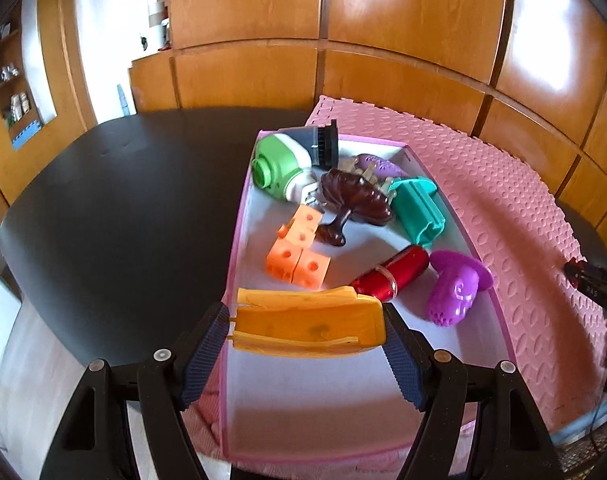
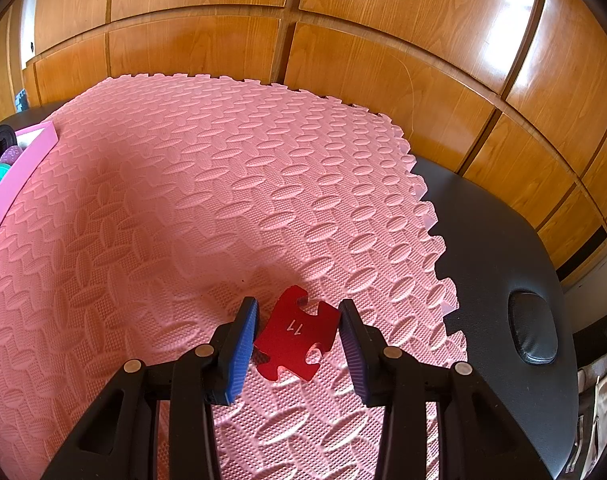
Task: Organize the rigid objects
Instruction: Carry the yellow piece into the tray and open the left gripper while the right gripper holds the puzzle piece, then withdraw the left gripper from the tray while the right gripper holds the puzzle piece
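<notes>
Yellow plastic piece (image 1: pixel 307 326) clamped in left gripper (image 1: pixel 305 330) over the pink tray's (image 1: pixel 233 256) bare near end; right gripper (image 2: pixel 297 338) seemingly pinching red puzzle piece (image 2: pixel 295 336) near the mat's (image 2: pixel 183 200) right edge

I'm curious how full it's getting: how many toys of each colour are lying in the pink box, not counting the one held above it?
Purple: 2, comb, scoop-like toy
Green: 1, bottle
Teal: 1
Brown: 1
Orange: 1, block cluster
Red: 1, tube
Dark: 1, brush head
Total: 8
</notes>
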`<state>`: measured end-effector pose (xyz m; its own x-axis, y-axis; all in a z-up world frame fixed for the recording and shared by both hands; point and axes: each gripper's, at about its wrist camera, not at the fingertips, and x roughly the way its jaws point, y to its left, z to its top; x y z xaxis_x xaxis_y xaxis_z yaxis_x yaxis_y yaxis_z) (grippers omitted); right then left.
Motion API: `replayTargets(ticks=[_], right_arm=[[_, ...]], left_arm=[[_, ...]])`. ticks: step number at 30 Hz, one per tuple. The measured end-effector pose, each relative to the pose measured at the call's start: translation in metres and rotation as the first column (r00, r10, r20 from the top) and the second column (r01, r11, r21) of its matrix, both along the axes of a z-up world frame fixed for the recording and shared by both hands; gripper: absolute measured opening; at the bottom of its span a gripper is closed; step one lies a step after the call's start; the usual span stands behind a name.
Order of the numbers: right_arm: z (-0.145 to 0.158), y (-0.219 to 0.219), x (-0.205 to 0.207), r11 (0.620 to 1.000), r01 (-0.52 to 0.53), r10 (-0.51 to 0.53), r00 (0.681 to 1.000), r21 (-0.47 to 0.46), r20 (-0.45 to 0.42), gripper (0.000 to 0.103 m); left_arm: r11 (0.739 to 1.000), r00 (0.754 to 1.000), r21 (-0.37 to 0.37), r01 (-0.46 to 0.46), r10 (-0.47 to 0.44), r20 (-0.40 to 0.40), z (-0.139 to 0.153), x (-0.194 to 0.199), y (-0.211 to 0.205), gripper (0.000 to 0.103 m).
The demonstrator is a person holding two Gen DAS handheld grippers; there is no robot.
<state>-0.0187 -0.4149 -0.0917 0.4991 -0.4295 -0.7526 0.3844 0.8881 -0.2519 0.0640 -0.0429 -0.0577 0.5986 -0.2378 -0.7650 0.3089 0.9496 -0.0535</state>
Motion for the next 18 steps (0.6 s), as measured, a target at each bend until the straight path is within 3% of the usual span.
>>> replayTargets(ticks=[5, 18], right_arm=[[0.0, 0.0, 0.0, 1.0, 0.003, -0.003, 1.0, -0.002, 0.0, 0.041], [0.0, 0.0, 0.0, 1.0, 0.004, -0.004, 1.0, -0.003, -0.003, 0.041]], left_arm=[[1.0, 0.999, 0.02, 0.02, -0.02, -0.027, -0.013, 0.016, -0.01, 0.076], [0.999, 0.999, 0.025, -0.026, 0.025, 0.044, -0.001, 0.001, -0.005, 0.078]])
